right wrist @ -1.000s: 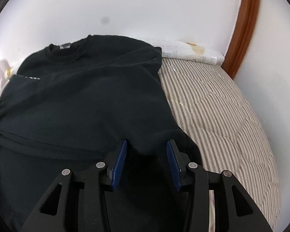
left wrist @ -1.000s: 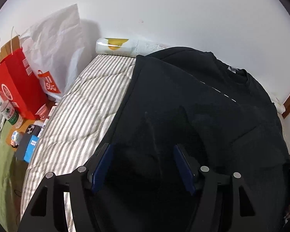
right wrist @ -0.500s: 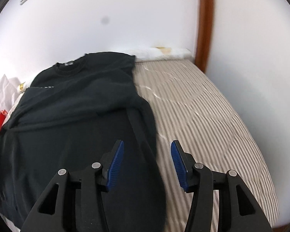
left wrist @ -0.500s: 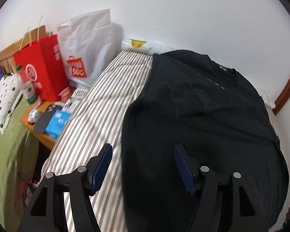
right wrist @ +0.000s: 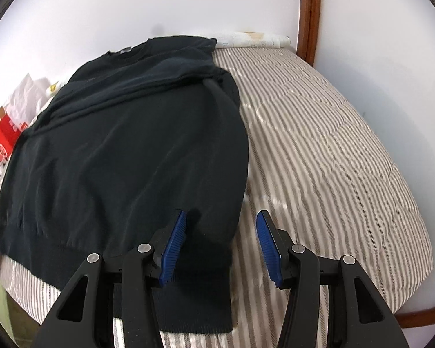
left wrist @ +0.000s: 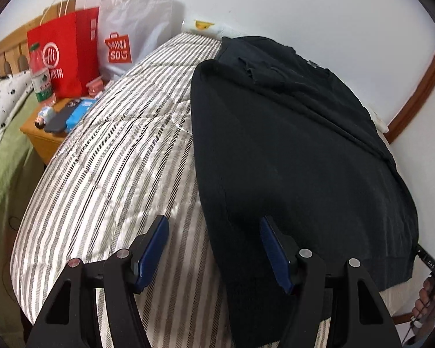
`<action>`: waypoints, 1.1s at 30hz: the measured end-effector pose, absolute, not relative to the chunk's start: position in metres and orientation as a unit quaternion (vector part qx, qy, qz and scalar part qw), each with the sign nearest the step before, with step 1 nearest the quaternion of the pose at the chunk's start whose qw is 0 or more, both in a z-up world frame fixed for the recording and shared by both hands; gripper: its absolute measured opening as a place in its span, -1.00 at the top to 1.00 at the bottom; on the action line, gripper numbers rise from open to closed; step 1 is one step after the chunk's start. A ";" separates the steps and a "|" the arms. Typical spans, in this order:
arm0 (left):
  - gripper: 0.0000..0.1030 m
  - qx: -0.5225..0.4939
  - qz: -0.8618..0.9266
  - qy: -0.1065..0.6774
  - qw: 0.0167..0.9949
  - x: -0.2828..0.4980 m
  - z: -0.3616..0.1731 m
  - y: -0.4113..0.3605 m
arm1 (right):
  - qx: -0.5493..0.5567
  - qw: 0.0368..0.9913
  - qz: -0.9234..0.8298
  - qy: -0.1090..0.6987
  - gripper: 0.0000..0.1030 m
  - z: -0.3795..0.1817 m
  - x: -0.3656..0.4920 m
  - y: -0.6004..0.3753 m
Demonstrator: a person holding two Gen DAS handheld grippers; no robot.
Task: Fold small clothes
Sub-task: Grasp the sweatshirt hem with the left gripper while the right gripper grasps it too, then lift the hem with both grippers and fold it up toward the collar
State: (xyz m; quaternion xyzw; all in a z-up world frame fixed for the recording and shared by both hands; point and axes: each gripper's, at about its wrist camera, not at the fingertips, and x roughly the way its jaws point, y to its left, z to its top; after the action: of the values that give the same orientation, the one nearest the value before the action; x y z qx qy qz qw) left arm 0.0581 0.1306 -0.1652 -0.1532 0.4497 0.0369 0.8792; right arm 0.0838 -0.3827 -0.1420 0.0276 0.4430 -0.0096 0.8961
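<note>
A black sweater lies spread on the striped bed, collar far, hem near; its sleeves seem folded in, hard to trace in the dark cloth. The left claw and right claw both stand apart, empty, the right having just widened. At the frame edge a hand is cut off.

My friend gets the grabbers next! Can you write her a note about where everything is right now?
Left gripper: open, holding nothing, over the shirt's left edge.
Right gripper: open after its jaws just widened, holding nothing, over the shirt's right edge near the hem.
Black shirt: flat on the striped bed cover, collar toward the wall.
Done: both sleeves folded in across the chest.
Left: fold the body up from the hem, probably.
</note>
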 end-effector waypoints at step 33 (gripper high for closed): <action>0.88 -0.199 0.014 0.397 0.896 0.005 -0.111 0.126 | 0.094 0.916 0.051 0.386 0.87 -0.119 0.041 -0.400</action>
State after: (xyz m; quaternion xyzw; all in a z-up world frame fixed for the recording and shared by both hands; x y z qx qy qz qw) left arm 0.0054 0.1263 -0.1110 -0.1988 0.3971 0.0142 0.8959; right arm 0.0413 -0.4001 -0.1191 0.0942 0.3863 0.0510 0.9161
